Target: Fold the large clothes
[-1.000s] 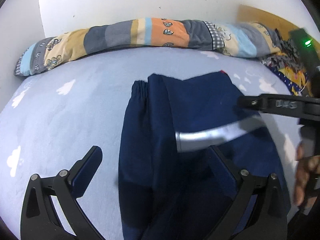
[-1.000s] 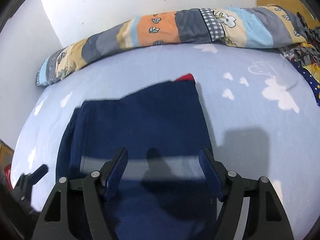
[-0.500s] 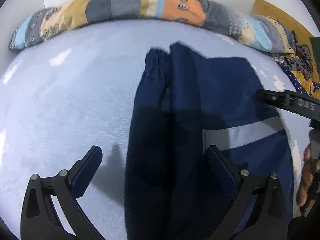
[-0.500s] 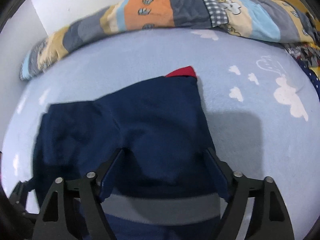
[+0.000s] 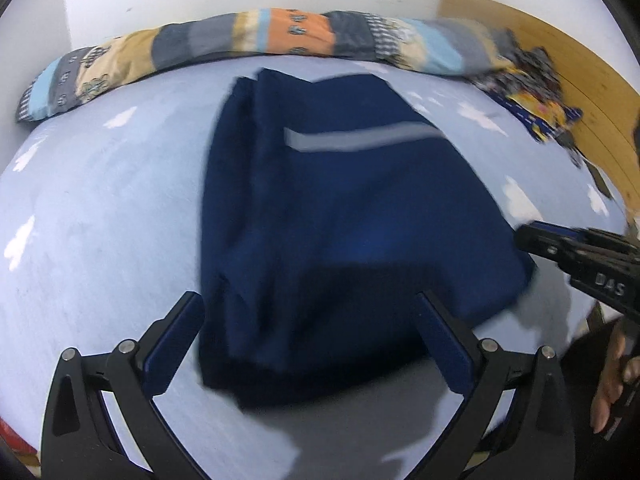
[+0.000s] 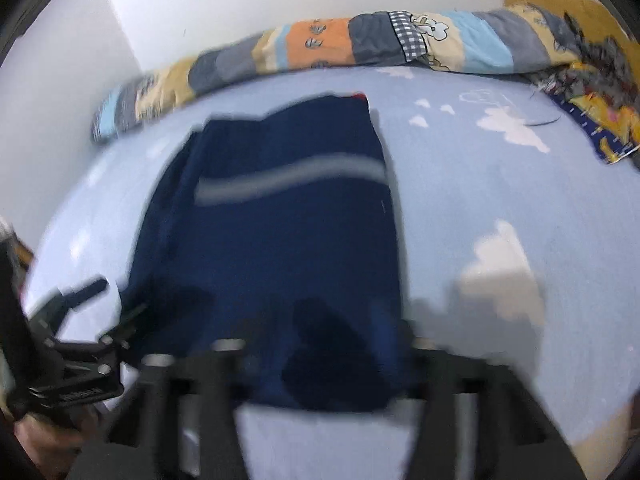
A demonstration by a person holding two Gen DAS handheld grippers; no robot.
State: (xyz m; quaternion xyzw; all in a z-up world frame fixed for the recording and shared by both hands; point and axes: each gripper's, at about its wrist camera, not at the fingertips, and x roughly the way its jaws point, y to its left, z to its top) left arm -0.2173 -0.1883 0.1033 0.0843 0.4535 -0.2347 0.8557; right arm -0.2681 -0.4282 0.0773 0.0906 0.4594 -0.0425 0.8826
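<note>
navy garment (image 5: pixel 344 216) lies folded flat mid-bed (image 5: pixel 100 208), grey stripe toward 12 o'clock. left tool (image 5: pixel 308 336) spread apart, empty, at near hem, likely poised to grip. right tool (image 6: pixel 320 364) blurred, cannot tell.

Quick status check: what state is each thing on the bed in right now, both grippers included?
Navy garment: folded, lying flat on the bed sheet, grey stripe up.
Patchwork quilt: rolled along the wall.
Left gripper: jaws open, empty.
Right gripper: blurred, looks open, holding nothing.
</note>
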